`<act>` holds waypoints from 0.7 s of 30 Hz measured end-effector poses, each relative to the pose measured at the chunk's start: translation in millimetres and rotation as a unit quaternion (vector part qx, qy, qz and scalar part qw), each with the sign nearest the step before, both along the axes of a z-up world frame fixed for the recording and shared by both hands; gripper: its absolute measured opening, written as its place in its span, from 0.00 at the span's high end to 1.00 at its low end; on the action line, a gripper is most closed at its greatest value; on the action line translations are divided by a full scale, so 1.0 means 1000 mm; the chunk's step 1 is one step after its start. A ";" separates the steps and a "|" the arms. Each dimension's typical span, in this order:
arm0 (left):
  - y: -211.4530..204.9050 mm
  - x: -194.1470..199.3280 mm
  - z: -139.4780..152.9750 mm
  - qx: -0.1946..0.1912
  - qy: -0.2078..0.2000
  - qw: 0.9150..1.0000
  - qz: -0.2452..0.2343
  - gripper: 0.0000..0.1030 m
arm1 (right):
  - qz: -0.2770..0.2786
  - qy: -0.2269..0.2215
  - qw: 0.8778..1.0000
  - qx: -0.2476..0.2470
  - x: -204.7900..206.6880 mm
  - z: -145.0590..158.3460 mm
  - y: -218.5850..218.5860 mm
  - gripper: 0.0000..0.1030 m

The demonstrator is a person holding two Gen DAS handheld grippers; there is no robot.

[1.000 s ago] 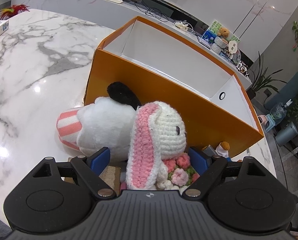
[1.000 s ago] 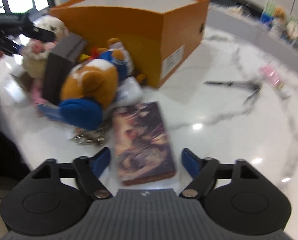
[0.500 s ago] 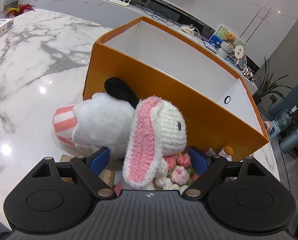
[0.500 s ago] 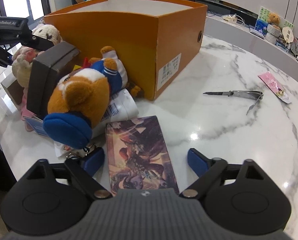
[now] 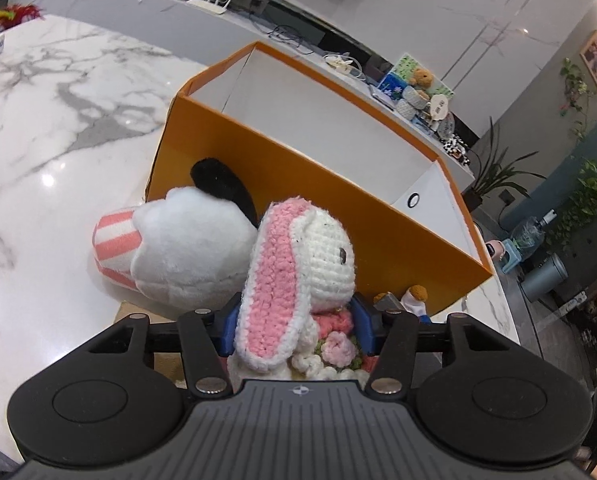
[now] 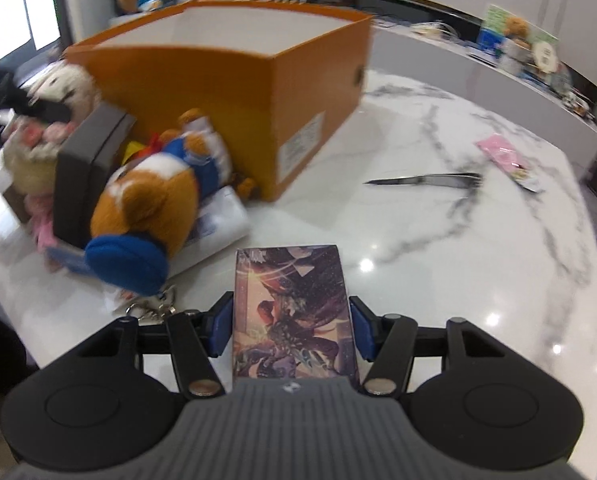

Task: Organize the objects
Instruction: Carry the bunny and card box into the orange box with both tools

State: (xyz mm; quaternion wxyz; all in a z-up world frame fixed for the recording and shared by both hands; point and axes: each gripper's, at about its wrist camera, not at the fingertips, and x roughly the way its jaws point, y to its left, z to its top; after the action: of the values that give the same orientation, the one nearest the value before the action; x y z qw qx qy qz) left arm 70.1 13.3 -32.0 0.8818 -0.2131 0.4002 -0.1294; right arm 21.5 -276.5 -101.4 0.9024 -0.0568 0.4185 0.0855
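Left side first: left hand-held gripper (image 5: 296, 326) closing on the crocheted rabbit (image 5: 298, 272), blue pads (image 5: 226, 330) pressed into its soft body low down, near the pink flowers. Rabbit upright between the jaws, long pink ear hanging toward the camera, head well above the pads. Leaning just behind it, a white plush dog (image 5: 186, 256) with a black ear and striped cap. Directly ahead and above, the open orange box (image 5: 298, 184), its long axis running from near-left to far-right across the view, near wall rising just behind the toys. White interior apparently empty.

Right side: right hand-held gripper (image 6: 291, 326) closing around the illustrated card box (image 6: 294, 312), which lies flat on the marble surface (image 6: 458, 264), long axis pointing straight along the fingers. Pads flanking its long sides; left pad apart by a thin gap, right pad about touching, so not yet a firm clamp. Orange box up and to the left here, corner nearest, beyond the orange plush (image 6: 150, 208). Folding knife (image 6: 422, 180) well apart to the right.

Judged next: lift up and forward over the near wall, rabbit being the nearer load.
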 end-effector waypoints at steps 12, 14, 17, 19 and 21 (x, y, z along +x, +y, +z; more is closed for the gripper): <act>0.009 -0.022 0.026 0.016 -0.067 0.997 -0.021 0.50 | -0.044 -0.053 0.997 0.033 -0.019 0.043 -0.002 0.41; 0.008 -0.023 0.029 0.026 -0.077 0.996 -0.026 0.50 | -0.047 -0.061 0.996 0.044 -0.021 0.049 0.001 0.41; 0.008 -0.025 0.029 0.022 -0.078 0.996 -0.032 0.50 | -0.043 -0.064 0.996 0.039 -0.019 0.050 0.008 0.41; 0.009 -0.026 0.030 0.025 -0.082 0.996 -0.032 0.50 | -0.040 -0.069 0.996 0.044 -0.018 0.054 0.011 0.41; 0.010 -0.029 0.036 0.027 -0.092 0.995 -0.031 0.50 | -0.037 -0.080 0.995 0.052 -0.018 0.061 0.013 0.41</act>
State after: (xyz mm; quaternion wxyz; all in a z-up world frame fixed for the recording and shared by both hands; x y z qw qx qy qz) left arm 41.0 23.2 3.5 0.9158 -0.1642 0.3270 -0.1653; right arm 3.0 -263.1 -40.6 0.9371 -0.0012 0.3422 0.0691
